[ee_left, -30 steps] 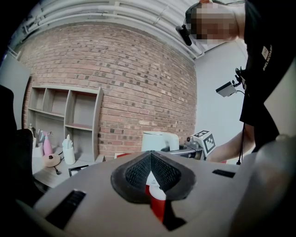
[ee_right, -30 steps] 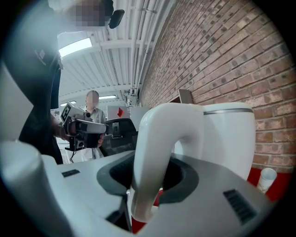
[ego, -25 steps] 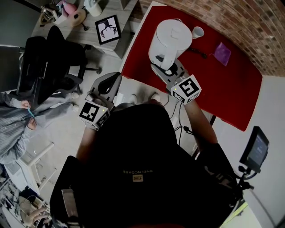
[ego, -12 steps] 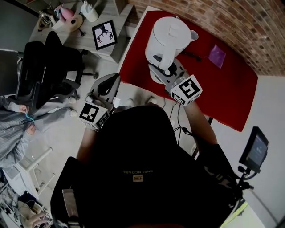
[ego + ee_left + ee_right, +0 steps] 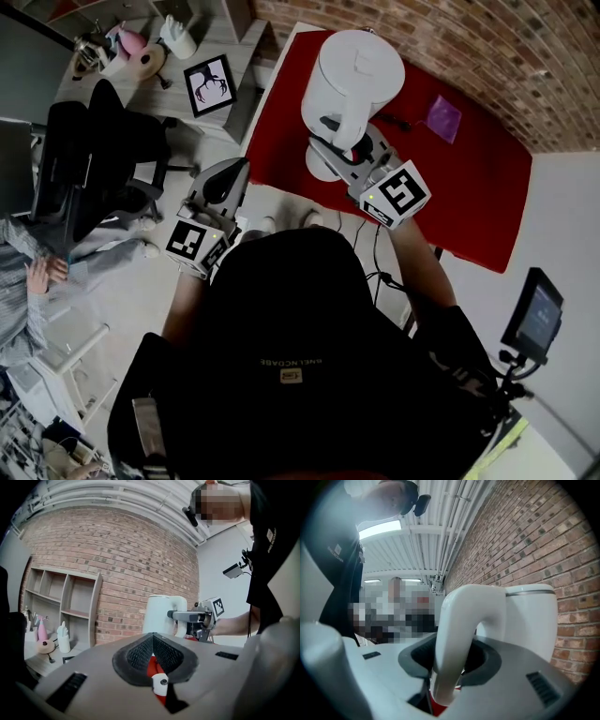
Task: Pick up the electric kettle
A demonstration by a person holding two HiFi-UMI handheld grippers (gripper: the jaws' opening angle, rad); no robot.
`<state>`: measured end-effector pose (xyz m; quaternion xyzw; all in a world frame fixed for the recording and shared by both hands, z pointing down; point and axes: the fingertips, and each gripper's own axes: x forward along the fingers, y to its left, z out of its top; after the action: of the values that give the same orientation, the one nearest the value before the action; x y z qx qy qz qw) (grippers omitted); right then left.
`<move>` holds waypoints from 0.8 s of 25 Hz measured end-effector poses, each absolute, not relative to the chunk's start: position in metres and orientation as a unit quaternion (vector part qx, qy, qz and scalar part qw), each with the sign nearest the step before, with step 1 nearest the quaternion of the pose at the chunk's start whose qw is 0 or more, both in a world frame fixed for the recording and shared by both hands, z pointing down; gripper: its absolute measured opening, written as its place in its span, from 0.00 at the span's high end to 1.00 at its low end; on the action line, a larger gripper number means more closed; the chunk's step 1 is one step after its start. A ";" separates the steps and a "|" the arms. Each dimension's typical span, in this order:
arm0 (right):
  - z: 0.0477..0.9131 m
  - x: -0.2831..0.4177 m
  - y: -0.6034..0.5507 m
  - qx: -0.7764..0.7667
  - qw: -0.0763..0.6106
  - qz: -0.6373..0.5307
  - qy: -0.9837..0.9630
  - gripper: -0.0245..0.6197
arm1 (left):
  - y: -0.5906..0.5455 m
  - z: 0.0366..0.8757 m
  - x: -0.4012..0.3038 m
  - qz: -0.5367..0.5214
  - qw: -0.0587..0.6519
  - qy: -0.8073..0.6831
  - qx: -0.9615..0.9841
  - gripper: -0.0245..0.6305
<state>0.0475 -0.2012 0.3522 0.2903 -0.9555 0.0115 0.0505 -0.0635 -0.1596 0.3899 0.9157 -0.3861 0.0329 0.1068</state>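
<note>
A: Where's the kettle [image 5: 352, 75]?

B: Over the left end of the red table [image 5: 469, 178], carried by the right gripper [image 5: 349, 148]. The jaws are clamped on the handle [image 5: 457, 634], low on its loop. It looks clear of the round white base [image 5: 317, 167] beneath, but I can't be sure from overhead.

A: And the left gripper [image 5: 153, 644]?

B: Pads pressed together with nothing between them. It's held off the table's edge, well apart from the kettle.

A: How will it handle?

B: It's a stiff, smooth plastic shell, probably slick against the pads. The body sits out ahead of the grip, so I'd expect it to want to tip spout-down. It'll be heavier if there's water inside, and I can't tell, because the lid is shut.

A: Best hold?

B: The handle, I'd say. The body looks too wide for the jaws. The main worry is the handle swivelling between the pads, so keep it upright and level.
</note>
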 end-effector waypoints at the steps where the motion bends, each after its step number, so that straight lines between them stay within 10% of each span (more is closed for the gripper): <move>1: 0.348 0.048 -0.200 0.291 0.050 0.010 -0.955 0.76 | -0.160 0.391 -0.063 0.035 0.110 -0.386 0.915 0.95; 20: 0.297 0.069 -0.183 0.321 0.035 -0.016 -0.946 0.76 | -0.185 0.370 -0.028 0.010 0.084 -0.333 0.939 0.96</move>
<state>0.0695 -0.1831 0.2967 0.3212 -0.9462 -0.0165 0.0351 -0.0276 -0.1846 0.3702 0.9390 -0.3334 0.0098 0.0837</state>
